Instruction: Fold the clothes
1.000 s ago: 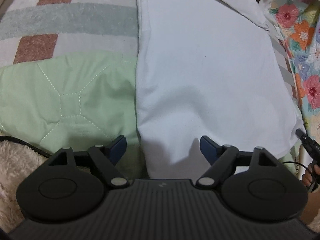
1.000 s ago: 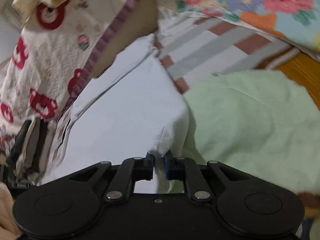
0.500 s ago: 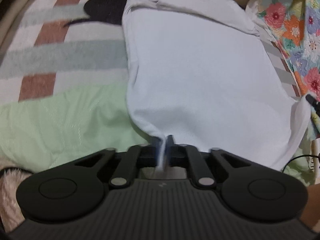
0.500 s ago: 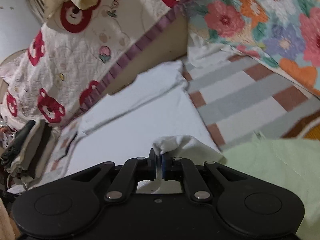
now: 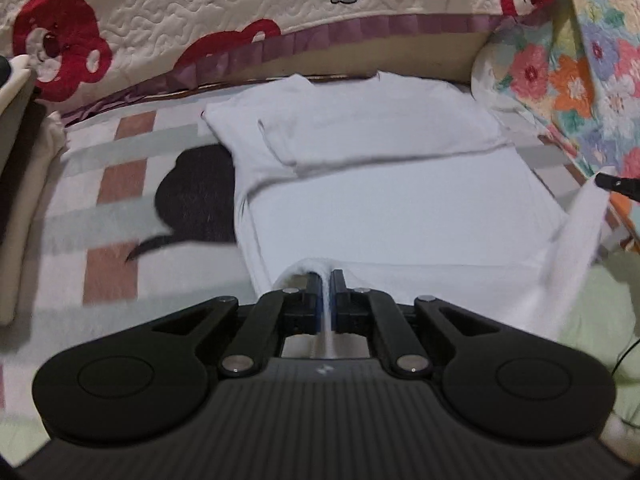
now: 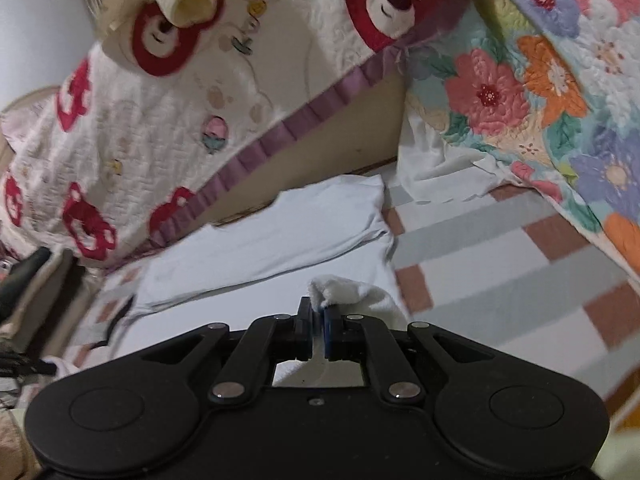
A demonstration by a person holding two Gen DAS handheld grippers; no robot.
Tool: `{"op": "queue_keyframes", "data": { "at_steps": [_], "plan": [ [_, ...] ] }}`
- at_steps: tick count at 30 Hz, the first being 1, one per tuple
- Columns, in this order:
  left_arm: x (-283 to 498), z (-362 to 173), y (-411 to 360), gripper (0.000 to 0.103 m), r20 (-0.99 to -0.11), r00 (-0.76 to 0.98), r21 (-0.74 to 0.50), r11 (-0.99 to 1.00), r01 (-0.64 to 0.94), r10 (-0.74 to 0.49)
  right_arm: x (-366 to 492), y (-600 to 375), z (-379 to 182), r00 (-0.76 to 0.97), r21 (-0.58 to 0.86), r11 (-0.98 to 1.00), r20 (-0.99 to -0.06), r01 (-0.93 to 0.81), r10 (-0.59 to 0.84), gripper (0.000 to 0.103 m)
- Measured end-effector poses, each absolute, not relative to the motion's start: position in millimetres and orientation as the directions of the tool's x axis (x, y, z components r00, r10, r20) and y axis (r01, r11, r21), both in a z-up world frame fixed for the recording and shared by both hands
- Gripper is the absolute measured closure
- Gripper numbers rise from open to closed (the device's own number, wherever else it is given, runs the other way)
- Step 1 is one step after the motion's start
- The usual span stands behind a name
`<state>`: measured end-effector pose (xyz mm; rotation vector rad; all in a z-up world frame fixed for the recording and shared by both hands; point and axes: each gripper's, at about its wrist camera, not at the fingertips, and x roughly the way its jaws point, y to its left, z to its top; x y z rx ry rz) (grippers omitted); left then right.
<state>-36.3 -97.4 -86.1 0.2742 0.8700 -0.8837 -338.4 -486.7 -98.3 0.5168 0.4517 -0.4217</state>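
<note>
A white garment [image 5: 400,200] lies spread on the striped bed cover, its sleeves folded across the far end. My left gripper [image 5: 328,292] is shut on the garment's near hem and holds it lifted. My right gripper [image 6: 318,320] is shut on the other near corner of the white garment [image 6: 260,248], also lifted. In the left wrist view the right gripper's tip [image 5: 616,185] shows at the right edge with the cloth hanging from it.
A striped blanket [image 5: 120,208] with a black patch [image 5: 196,196] covers the bed. A bear-print quilt [image 5: 160,20] hangs along the far side. A floral quilt [image 6: 540,80] lies at the right. A green quilt [image 5: 600,308] is near right.
My left gripper closed on the near hem. Both grippers have lifted the hem and carried it forward toward the far end of the garment.
</note>
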Motion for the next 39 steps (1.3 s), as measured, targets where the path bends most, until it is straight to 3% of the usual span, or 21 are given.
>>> {"op": "queue_keyframes", "data": {
  "at_steps": [9,14,16,19,20,21,23,24,26,32,35,39],
  "plan": [
    [47.3,-127.5,-125.3,0.100,-0.783,0.326,-0.191,0.703,0.685,-0.530,-246.2,-545.4,-109.8,0.735,0.317,0.712,-0.546,0.627,-0.403,0.096],
    [74.5,-148.5,-113.2,0.100,-0.741,0.267,-0.360,0.699,0.618,-0.617,-223.3,-558.7,-132.7,0.669,0.349,0.606,-0.593,0.715,-0.448,0.096],
    [76.4,-151.6,-112.0,0.099,-0.733,0.253,-0.372,0.684,0.628,-0.631,-209.9,-550.6,-134.3,0.633,0.250,0.644,-0.613,0.723,-0.473,0.096],
    [76.1,-148.0,-108.6,0.096,-0.729,0.240,-0.370,0.664,0.650,-0.641,-193.1,-539.2,-134.2,0.572,0.113,0.686,-0.658,0.718,-0.490,0.091],
    [74.5,-142.4,-104.9,0.093,-0.719,0.238,-0.374,0.653,0.659,-0.653,-191.1,-533.8,-130.5,0.562,0.092,0.689,-0.660,0.719,-0.498,0.082],
    [72.9,-136.9,-101.0,0.083,-0.709,0.237,-0.378,0.642,0.667,-0.664,-189.9,-527.6,-125.8,0.554,0.072,0.689,-0.657,0.721,-0.511,0.063],
    [67.7,-126.8,-92.8,0.064,-0.697,0.247,-0.372,0.635,0.678,-0.673,-196.6,-510.6,-116.8,0.560,0.044,0.680,-0.609,0.732,-0.562,0.042],
    [64.9,-122.4,-89.7,0.061,-0.695,0.238,-0.370,0.621,0.691,-0.679,-201.8,-500.1,-113.2,0.563,0.037,0.671,-0.579,0.741,-0.590,0.039],
    [59.1,-115.4,-87.9,0.060,-0.693,0.215,-0.351,0.582,0.733,-0.688,-213.4,-481.2,-111.5,0.551,0.043,0.642,-0.559,0.766,-0.620,0.037],
    [36.3,-112.0,-88.6,0.053,-0.714,0.137,-0.304,0.480,0.823,-0.687,-240.5,-438.2,-133.1,0.492,-0.011,0.642,-0.632,0.767,-0.599,0.037],
    [25.2,-120.9,-89.8,0.047,-0.757,0.155,-0.237,0.488,0.840,-0.635,-240.7,-420.0,-139.5,0.466,-0.115,0.688,-0.654,0.717,-0.596,0.037],
    [10.9,-132.5,-91.5,0.046,-0.805,0.179,-0.153,0.490,0.858,-0.566,-241.9,-407.5,-138.3,0.499,-0.126,0.737,-0.659,0.665,-0.563,0.037]
  ]
}}
